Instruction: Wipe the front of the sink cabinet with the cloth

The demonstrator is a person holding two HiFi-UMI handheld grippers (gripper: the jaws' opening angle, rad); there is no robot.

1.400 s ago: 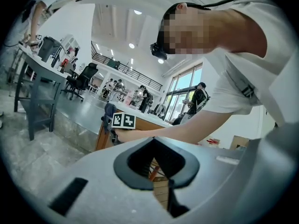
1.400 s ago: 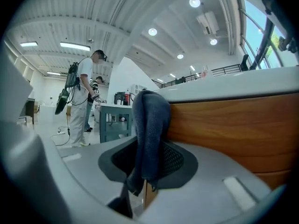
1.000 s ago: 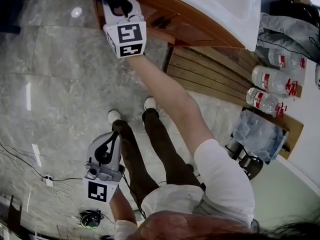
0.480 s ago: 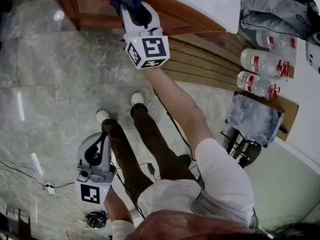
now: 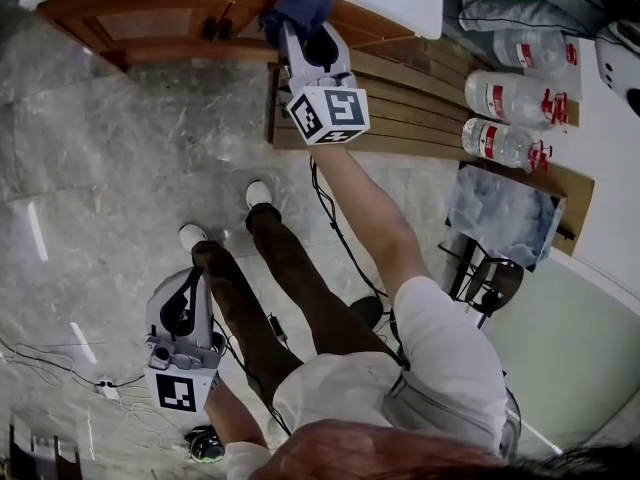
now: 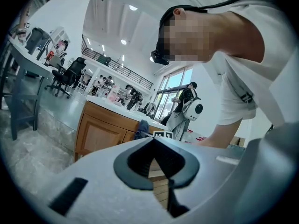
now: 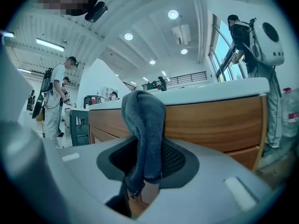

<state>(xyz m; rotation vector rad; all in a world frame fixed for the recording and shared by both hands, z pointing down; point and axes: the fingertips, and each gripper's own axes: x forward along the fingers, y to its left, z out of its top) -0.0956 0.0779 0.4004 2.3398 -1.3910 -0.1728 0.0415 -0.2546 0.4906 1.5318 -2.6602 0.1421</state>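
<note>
The wooden sink cabinet (image 5: 150, 13) runs along the top of the head view under a white counter. My right gripper (image 5: 300, 30) is shut on a dark blue cloth (image 5: 297, 10), which is pressed against the cabinet front just right of the door handles (image 5: 215, 23). In the right gripper view the cloth (image 7: 145, 125) hangs bunched between the jaws, with the cabinet front (image 7: 215, 120) right behind it. My left gripper (image 5: 190, 286) hangs low beside the person's leg, shut and holding nothing. It looks toward the cabinet (image 6: 100, 134) and the cloth (image 6: 141, 129) from a distance.
A slatted wooden platform (image 5: 420, 118) lies on the marble floor right of the cabinet, with water bottles (image 5: 505, 98) and a plastic bag (image 5: 500, 213) on it. Cables (image 5: 60, 368) trail over the floor at lower left. Other people stand in the background of both gripper views.
My right gripper has slid the cloth rightward along the cabinet front, from left of the door handles to right of them. The left gripper has stayed low at the person's side.
</note>
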